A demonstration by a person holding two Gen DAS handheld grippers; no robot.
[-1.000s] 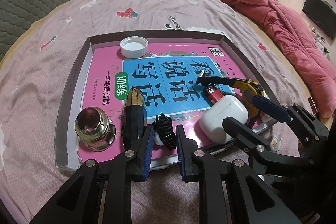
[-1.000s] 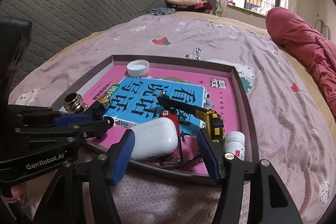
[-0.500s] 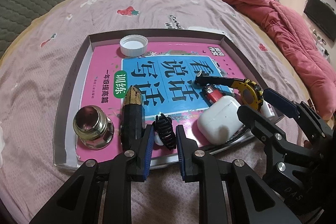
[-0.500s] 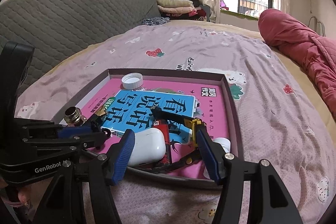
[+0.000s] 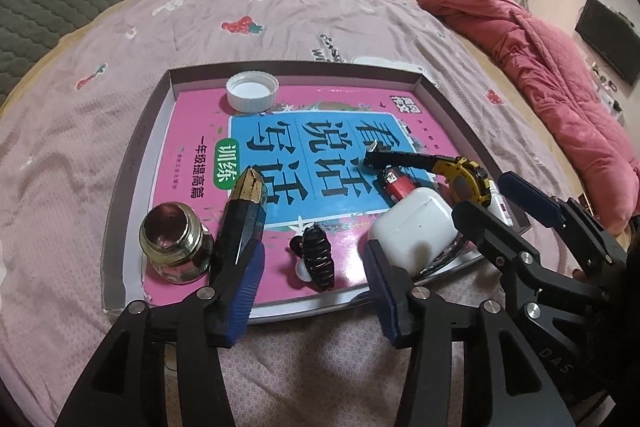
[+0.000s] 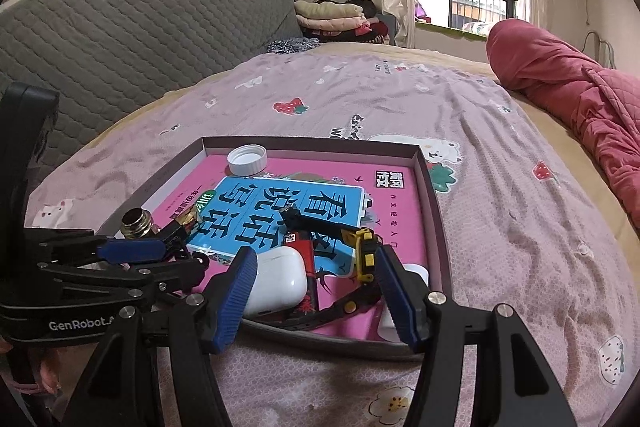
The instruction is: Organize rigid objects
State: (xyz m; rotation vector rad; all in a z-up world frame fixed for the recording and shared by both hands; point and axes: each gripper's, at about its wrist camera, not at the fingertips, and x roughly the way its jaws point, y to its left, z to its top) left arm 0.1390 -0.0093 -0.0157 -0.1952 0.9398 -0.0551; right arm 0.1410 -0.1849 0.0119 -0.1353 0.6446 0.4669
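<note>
The shallow tray (image 5: pixel 132 163) on the pink bedspread (image 5: pixel 280 11) already holds what looks like the whole collection, all resting on the pink-and-blue workbook (image 5: pixel 320 135) that lines it: a white bottle cap (image 5: pixel 251 91) at the far edge, a small glass jar (image 5: pixel 175 242) and a dark faceted stick with a gold tip (image 5: pixel 243 219) at the near left, a black hair claw (image 5: pixel 316 257) in the near middle, and a white earbud case (image 5: pixel 416 233), a red lighter (image 5: pixel 398 184) and a yellow-and-black tape measure (image 5: pixel 460 173) at the near right. Nothing rigid lies loose on the sheet in either view, so the sorting seems close to finished — perhaps only tidying is left. The left gripper (image 5: pixel 316 291) has just been opening; its blue pads now stand wide at the tray's near edge, with the hair claw lying free ahead of them and nothing pressed between. The right gripper (image 6: pixel 316 295) is also spread wide and empty, hovering at the near right corner over the earbud case and tape measure. Only the right wrist view shows a small white bottle (image 6: pixel 414 273) behind its right finger (the left view catches just a sliver) — while the hair claw is seen clearly only from the left wrist.
</note>
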